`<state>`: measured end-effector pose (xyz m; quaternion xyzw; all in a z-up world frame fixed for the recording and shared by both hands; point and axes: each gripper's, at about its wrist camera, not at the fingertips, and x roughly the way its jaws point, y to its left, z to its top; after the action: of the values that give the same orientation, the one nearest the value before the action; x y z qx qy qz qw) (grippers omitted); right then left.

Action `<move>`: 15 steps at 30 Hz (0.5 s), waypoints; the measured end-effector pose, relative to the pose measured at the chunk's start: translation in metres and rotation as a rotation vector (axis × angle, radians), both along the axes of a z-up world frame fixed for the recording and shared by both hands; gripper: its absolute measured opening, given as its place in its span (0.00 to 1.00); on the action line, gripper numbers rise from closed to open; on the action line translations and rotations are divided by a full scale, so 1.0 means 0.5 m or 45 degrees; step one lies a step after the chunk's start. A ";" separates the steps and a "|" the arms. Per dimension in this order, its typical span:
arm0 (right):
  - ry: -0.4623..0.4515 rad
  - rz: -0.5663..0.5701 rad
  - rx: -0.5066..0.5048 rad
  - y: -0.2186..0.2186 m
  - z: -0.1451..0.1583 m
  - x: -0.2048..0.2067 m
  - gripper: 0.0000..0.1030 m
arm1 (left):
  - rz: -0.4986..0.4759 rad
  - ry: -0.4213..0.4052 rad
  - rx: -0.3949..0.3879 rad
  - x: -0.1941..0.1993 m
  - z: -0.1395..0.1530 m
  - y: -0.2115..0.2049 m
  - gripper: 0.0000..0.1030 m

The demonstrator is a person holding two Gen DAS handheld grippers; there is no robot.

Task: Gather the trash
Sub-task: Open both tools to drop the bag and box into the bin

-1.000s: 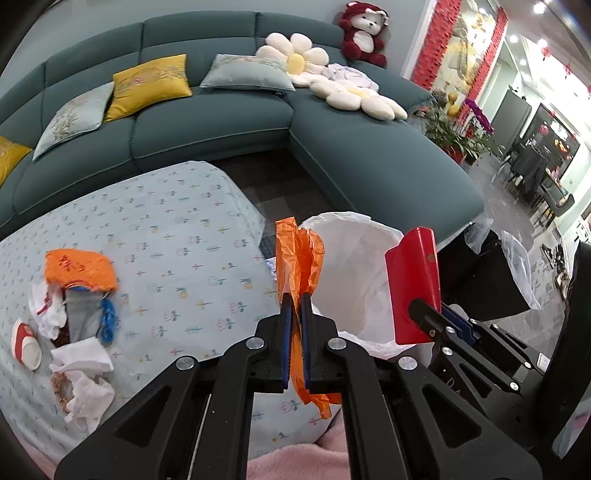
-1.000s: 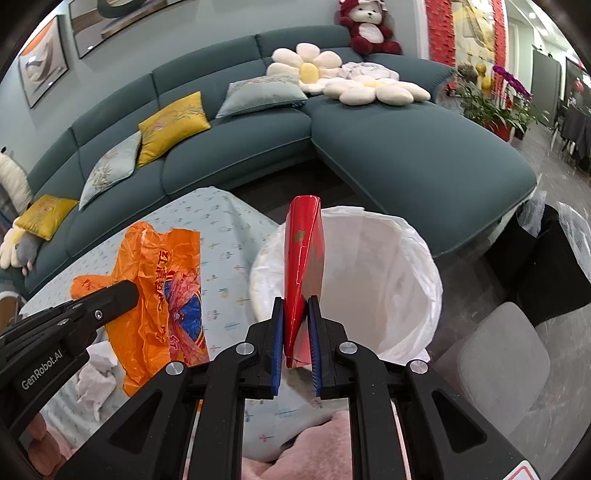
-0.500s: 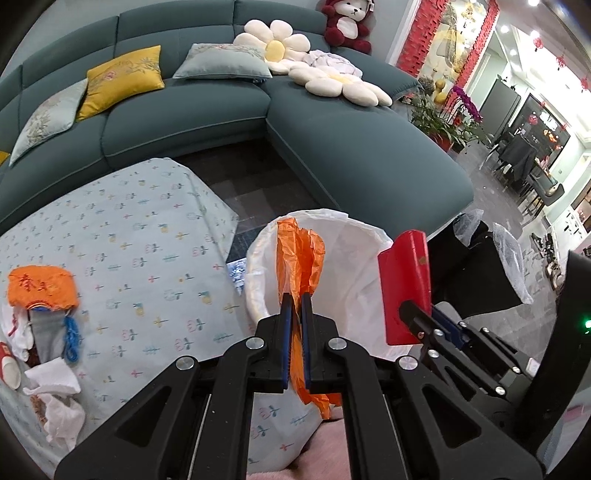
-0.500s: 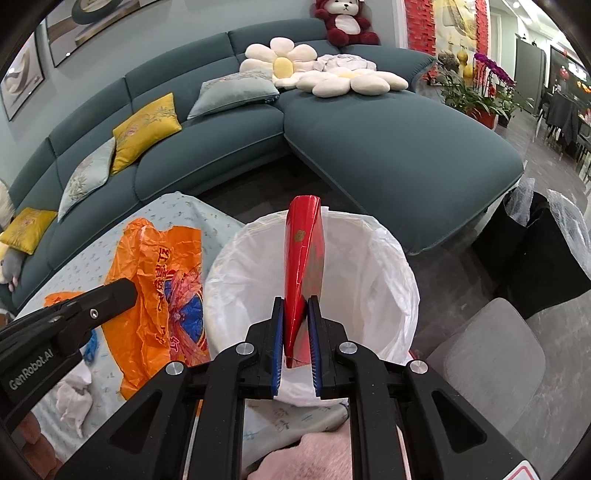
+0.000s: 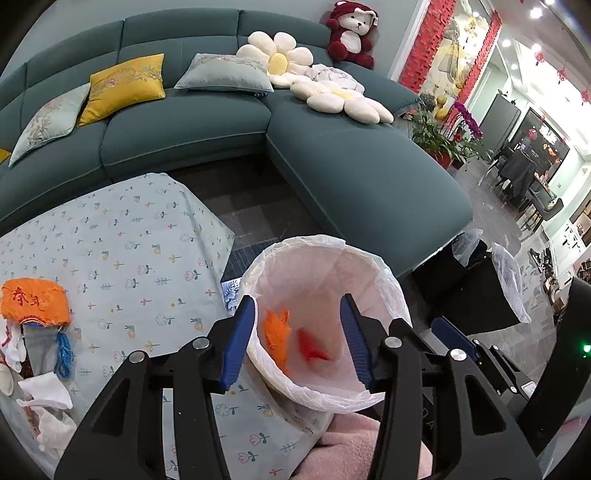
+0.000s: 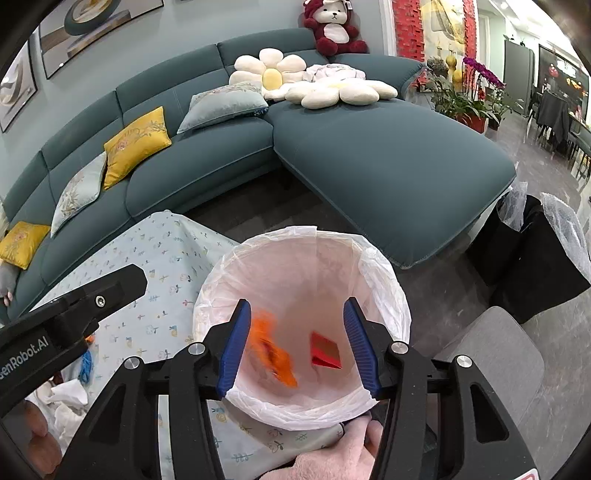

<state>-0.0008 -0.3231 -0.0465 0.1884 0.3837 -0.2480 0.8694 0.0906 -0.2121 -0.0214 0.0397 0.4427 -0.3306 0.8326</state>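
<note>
Hovering my left tool (image 5: 297, 341) & right tool (image 6: 297, 345) over bin (image 6: 384, 273) | both just opened, empty | orange bag (image 6: 271, 350) + red packet (image 6: 325, 354) inside

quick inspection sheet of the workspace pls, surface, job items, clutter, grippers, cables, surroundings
surface: table under a pale flower-print cloth, partly bare.
job's things: white-lined trash bin beside the table edge; orange plastic bag and red packet inside it, both blurred.
clutter: heap of trash on the cloth's left side: orange wrapper, white tissues, blue string.
grippers: left gripper and right gripper both over the bin; jaws have just been opening, nothing between them.
cables: nothing seen.
surroundings: teal corner sofa with cushions and a plush bear; potted plants; black bin on the floor.
</note>
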 end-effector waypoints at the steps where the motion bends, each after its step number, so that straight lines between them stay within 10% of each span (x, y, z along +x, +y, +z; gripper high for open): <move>1: -0.001 -0.001 -0.004 0.002 0.003 -0.002 0.50 | 0.003 -0.003 0.001 -0.002 0.001 0.002 0.47; 15: -0.033 0.046 -0.030 0.067 0.058 -0.007 0.57 | 0.140 -0.025 -0.024 -0.004 0.034 0.115 0.60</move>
<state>-0.0042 -0.2896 -0.0173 0.1742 0.3726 -0.2342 0.8809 0.0885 -0.1546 -0.0043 0.0107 0.4330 -0.2879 0.8541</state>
